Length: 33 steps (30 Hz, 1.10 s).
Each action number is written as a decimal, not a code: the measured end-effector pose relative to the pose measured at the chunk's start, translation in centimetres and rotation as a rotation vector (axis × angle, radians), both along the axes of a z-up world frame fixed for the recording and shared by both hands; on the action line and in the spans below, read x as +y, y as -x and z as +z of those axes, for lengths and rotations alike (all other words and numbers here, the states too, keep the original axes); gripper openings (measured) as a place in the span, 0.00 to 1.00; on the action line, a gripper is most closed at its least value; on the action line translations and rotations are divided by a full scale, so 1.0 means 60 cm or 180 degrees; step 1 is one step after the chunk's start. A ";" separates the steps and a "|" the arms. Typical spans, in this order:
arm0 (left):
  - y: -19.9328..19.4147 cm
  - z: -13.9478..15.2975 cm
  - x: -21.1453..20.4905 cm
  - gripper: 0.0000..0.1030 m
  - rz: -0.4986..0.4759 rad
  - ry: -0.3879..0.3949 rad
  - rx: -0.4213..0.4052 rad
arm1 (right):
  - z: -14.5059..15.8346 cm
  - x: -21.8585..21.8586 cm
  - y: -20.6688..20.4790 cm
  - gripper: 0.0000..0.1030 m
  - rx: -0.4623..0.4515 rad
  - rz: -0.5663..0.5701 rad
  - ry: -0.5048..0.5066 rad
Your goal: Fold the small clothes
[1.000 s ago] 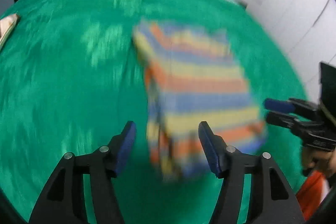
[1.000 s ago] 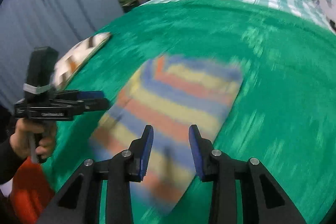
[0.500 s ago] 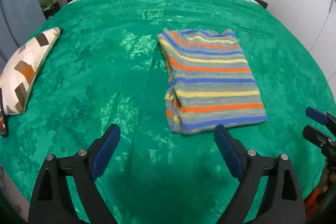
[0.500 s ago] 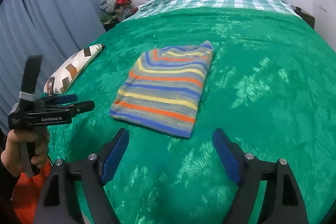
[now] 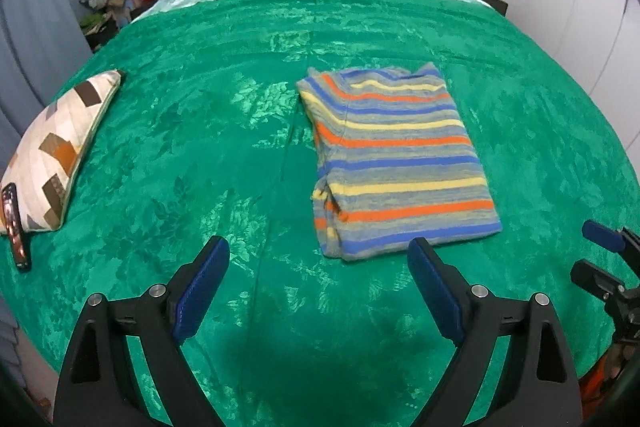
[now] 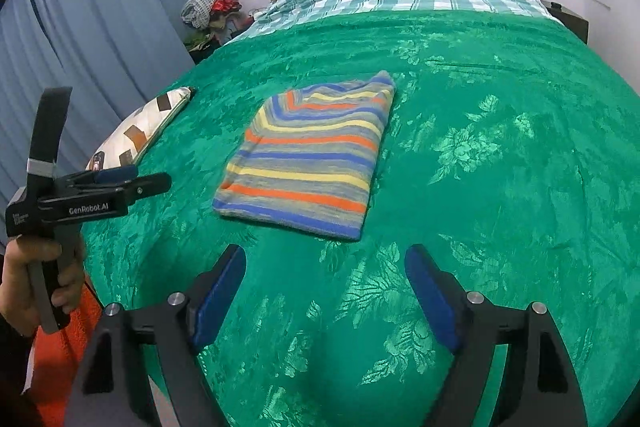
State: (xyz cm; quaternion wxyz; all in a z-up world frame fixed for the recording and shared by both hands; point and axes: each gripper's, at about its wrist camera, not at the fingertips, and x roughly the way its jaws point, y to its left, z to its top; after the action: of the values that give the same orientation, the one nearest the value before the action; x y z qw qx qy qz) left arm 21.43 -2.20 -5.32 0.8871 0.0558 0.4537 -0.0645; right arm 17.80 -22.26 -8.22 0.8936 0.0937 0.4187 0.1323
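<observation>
Left claw (image 5: 318, 277): fingers standing wide apart, gripping nothing, hanging over the green bedspread (image 5: 224, 131) just short of the garment's near edge.
Right claw (image 6: 325, 285): fingers likewise spread wide and empty, hanging over bare bedspread with the garment just ahead of it.
Striped jumper (image 5: 396, 163): lying flat ahead of the left claw and a little to its right — already folded into a tidy rectangle, with stacked layers showing along its left side; neither claw is touching it.
Pillow (image 5: 52, 151): sitting well off to the left of the left claw, with a phone (image 5: 14, 223) lying at its near end.
Pile of clothes (image 6: 212, 7): sitting beyond the bed, far ahead and left of the right claw; too small to tell what is in it.
Step in hand: the fold on this piece is looking finished, and both claws are standing clear of it — a release-and-back-off moment, by my reading.
Next move: probably either one more fold across the jumper, which is calling for both claws to pinch the near edge at its two corners, or leaving it and fetching another piece; no other loose garment is showing on the bed.
</observation>
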 end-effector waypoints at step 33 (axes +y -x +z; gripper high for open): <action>-0.271 0.058 -0.057 0.15 -0.0738 0.1801 0.0333 | 0.071 -0.027 -0.335 0.24 0.0077 0.0173 -0.1199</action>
State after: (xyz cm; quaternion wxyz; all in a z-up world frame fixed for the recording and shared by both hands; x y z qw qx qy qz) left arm 37.71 -5.62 -1.84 0.8295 -0.1454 0.4533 -0.2919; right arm 37.90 -23.90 -3.97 0.8512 0.2496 0.3996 0.2312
